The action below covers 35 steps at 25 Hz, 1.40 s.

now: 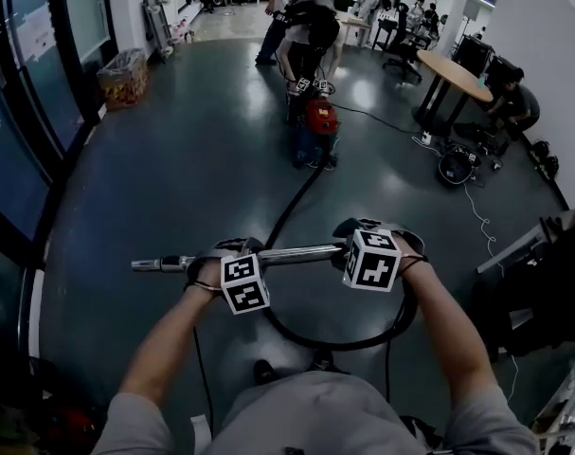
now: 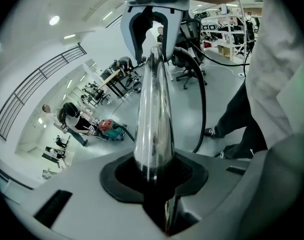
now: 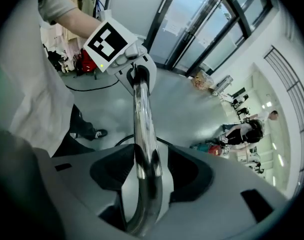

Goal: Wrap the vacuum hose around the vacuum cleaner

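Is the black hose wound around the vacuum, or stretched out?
Stretched out. The hose trails across the floor from the red vacuum to the metal wand, with no loops around the machine.

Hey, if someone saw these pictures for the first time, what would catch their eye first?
First, the shiny chrome vacuum tube lying level across the head view's lower middle: the left hand-held gripper clamps it, while the right hand-held gripper has its jaws loosely around it. Next, the black vacuum hose, looping below it and running up the dark floor to the red vacuum cleaner, where another person bends over it.
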Motion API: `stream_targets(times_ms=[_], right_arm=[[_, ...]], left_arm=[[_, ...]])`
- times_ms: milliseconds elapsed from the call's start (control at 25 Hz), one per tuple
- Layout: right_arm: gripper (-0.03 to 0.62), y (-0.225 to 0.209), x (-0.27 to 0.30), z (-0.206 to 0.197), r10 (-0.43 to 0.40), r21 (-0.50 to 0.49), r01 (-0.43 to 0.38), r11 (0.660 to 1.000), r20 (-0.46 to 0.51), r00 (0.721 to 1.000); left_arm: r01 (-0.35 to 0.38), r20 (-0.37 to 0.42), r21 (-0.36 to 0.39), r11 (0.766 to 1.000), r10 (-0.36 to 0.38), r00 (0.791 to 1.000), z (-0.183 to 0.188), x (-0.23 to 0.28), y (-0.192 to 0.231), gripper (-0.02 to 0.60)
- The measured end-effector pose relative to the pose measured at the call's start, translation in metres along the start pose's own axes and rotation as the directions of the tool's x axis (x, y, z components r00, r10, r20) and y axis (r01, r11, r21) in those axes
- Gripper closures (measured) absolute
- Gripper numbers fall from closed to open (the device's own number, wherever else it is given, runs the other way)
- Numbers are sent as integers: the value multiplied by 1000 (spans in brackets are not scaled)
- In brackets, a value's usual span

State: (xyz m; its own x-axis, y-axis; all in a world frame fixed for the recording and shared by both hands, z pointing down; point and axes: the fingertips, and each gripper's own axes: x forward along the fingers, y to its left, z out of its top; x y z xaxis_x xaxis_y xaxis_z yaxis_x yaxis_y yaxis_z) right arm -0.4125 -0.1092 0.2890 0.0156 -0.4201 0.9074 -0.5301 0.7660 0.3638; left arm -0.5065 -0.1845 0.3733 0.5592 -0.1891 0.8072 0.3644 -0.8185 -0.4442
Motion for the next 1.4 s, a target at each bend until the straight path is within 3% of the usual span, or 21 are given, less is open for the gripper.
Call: stream_targets(times_ms=[160, 320, 440, 640, 840, 1000, 1120, 1240, 1400], right_arm=[[404, -22, -39, -28, -143, 185, 134, 973, 32, 989], [404, -33, -79, -62, -301, 439, 228, 869, 102, 948], [413, -22, -91, -83, -395, 555, 261, 790, 134, 909], [568, 0, -97, -110, -518, 679, 270, 682, 188, 835], [589, 16, -85, -123, -514, 776, 85, 625, 327, 793], [588, 25, -68, -111, -480, 784, -139, 605, 498, 722], [577, 26, -52, -104, -477, 785, -260, 563, 565, 673], [482, 19, -35, -104, -502, 794, -335, 508, 589, 634], [292, 10, -12, -105, -539, 802, -429, 416, 598, 594]], left_arm=[[-3, 13, -27, 1000, 3, 1000, -19, -1, 6, 459], [-20, 28, -99, 995, 23, 999, -27, 3, 11, 458], [-26, 34, -167, 986, 32, 999, -28, 7, 8, 457], [-57, 19, -272, 960, 65, 998, -24, 9, -7, 457], [-74, 2, -393, 917, 81, 997, -5, 19, -28, 457], [-81, -6, -486, 870, 90, 996, 17, 32, -47, 457], [-83, -11, -532, 842, 92, 996, 35, 40, -64, 457], [-80, -9, -566, 821, 90, 996, 56, 46, -79, 457], [-74, -10, -610, 789, 86, 996, 83, 57, -90, 457]])
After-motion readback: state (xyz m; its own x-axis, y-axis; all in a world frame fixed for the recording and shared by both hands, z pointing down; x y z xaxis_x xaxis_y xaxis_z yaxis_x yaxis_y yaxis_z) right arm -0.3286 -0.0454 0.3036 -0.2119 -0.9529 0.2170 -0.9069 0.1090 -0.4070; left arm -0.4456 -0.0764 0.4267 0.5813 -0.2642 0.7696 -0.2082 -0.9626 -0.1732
